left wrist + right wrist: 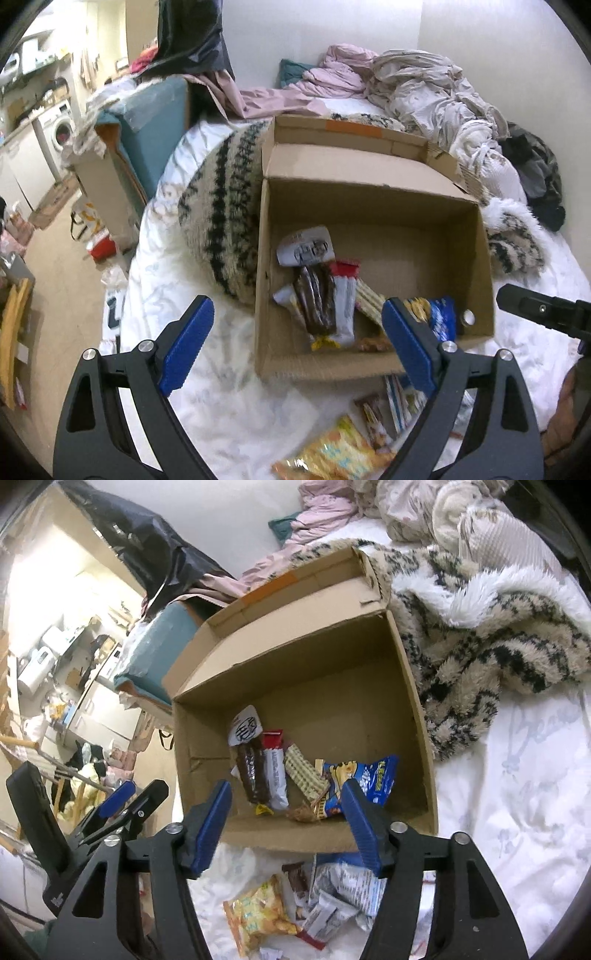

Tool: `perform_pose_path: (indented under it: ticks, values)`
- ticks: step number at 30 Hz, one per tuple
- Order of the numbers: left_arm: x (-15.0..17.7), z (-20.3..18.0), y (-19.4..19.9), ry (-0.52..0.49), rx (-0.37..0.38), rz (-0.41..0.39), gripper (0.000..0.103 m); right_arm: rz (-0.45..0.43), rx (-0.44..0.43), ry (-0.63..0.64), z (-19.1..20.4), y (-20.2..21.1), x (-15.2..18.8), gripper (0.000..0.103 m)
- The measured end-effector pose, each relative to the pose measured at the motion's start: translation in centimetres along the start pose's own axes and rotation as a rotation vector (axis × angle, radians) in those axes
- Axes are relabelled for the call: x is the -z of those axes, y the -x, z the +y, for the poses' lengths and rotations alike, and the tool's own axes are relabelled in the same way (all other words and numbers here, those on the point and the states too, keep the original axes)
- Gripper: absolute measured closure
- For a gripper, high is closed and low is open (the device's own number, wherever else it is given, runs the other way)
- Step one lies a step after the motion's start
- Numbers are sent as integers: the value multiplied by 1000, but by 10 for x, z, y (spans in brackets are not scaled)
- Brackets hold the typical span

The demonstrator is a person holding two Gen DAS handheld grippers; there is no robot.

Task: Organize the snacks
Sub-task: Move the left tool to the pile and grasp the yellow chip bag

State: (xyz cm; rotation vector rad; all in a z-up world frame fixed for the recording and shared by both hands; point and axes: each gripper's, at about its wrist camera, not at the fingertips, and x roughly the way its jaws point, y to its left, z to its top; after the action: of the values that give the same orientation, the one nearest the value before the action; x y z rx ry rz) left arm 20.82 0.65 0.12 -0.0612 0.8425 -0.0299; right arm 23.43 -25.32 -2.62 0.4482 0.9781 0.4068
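Left wrist: left hand-held gripper (297, 345) wide apart, empty; right hand-held gripper (286, 823) likewise, above box (413, 716).

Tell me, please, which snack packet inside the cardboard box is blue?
The blue popcorn-print packet at the box's near right; the neighbouring wrappers are brown, white-red and beige.

1. The box (325, 686) is plain brown, with an orange strip (271, 587) on its flap.
2. The blanket (491, 642) is cream with black zigzags.
3. The bed sheet (517, 794) is white with pale grey marks.
4. One snack bag (365, 779) is blue and yellow.
5. The chip bag (258, 915) is yellow and orange.
6. The gripper pads (210, 830) are blue.
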Motion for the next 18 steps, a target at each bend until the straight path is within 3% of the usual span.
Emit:
perform_pose_path:
  ticks: [9, 13, 18]
  values:
    - [31, 11, 29, 47, 40, 70, 11, 27, -5, -22, -2, 23, 41, 28]
    - [47, 13, 44, 51, 27, 72, 0, 25, 13, -53, -8, 35, 59, 18]
    - [69, 18, 47, 72, 15, 140, 0, 31, 26, -84, -14, 47, 79, 17]
